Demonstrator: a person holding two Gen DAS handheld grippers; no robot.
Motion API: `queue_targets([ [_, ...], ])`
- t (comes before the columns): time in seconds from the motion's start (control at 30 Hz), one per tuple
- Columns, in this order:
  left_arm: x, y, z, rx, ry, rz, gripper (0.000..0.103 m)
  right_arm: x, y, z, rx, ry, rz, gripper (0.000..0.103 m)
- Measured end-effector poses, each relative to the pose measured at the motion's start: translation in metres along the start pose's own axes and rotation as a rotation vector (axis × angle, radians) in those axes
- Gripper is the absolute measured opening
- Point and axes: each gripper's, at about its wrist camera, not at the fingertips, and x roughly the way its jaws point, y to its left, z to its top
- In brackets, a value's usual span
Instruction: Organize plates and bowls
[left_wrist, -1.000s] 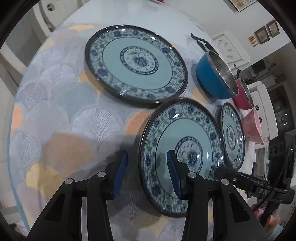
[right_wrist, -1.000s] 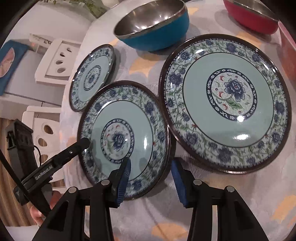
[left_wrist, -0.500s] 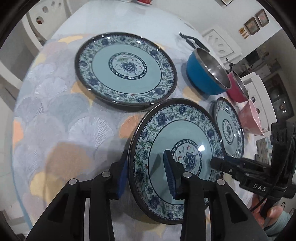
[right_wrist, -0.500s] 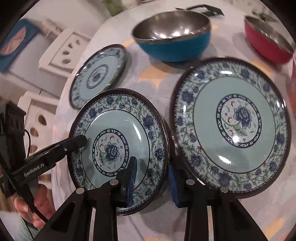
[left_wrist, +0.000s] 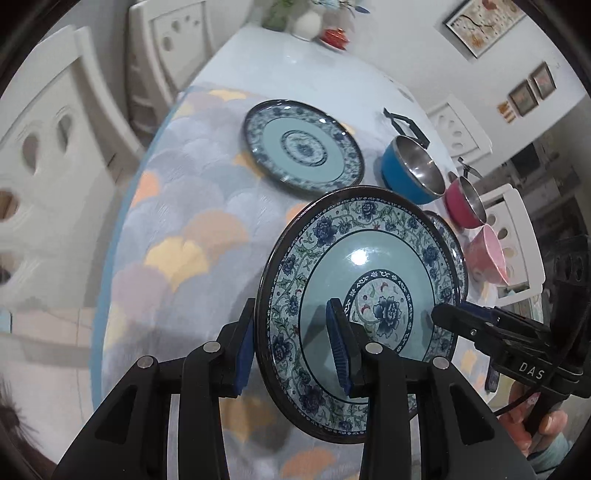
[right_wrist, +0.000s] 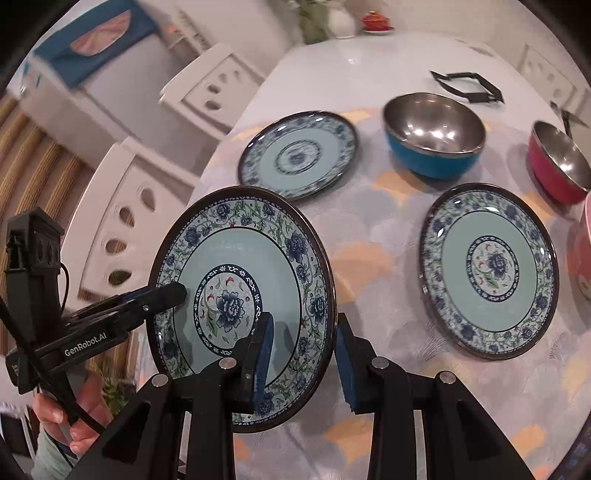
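Plates and bowls, sorting barely begun by the look of it: nothing is stacked yet.

1. Lifted plate (left_wrist: 365, 295), medium, floral rim, raised off the patterned cloth (left_wrist: 177, 206) and tilted on edge. Left gripper (left_wrist: 291, 343) straddles its near-left rim, 1 blue pad behind, 1 on the face, narrowed onto it. Right gripper (right_wrist: 303, 354) straddles the opposite rim the same way, its pads (right_wrist: 264, 350) narrowed; whether both press firmly I cannot tell.
2. Large plate (right_wrist: 487, 269), flat on the cloth, right, untouched.
3. Small plate (right_wrist: 299, 155), flat, far left.
4. Blue bowl (right_wrist: 434, 136), red bowl (right_wrist: 557, 162), pink bowl (left_wrist: 485, 254), each standing alone, far right.

Remaining, as I judge: set item 1 on a matching plate, then nest the 3 bowls.
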Motion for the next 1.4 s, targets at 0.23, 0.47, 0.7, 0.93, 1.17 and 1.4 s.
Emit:
queue_targets([
  [0.23, 0.017, 0.022, -0.032, -0.087, 0.055, 0.019, 0.032, 0.027, 0.007, -0.027, -0.029, 0.082, 0.003, 0.033],
  [0.47, 0.030, 0.026, -0.057, -0.105, 0.080, 0.054, 0.032, 0.053, 0.001, -0.043, -0.013, 0.142, 0.002, 0.032],
  [0.7, 0.040, 0.023, -0.063, -0.095, 0.085, 0.098, 0.032, 0.068, -0.003, -0.047, -0.007, 0.177, -0.004, 0.033],
  [0.93, 0.035, 0.021, -0.065, -0.078, 0.055, 0.146, 0.032, 0.066, -0.009, -0.052, -0.016, 0.186, -0.003, 0.033],
  [1.17, 0.002, 0.009, -0.051, -0.030, -0.032, 0.306, 0.034, 0.036, -0.015, -0.041, -0.007, 0.133, 0.008, 0.033],
  [1.4, -0.044, -0.016, -0.020, 0.054, -0.191, 0.456, 0.043, -0.014, 0.008, -0.007, -0.107, -0.067, -0.016, 0.065],
])
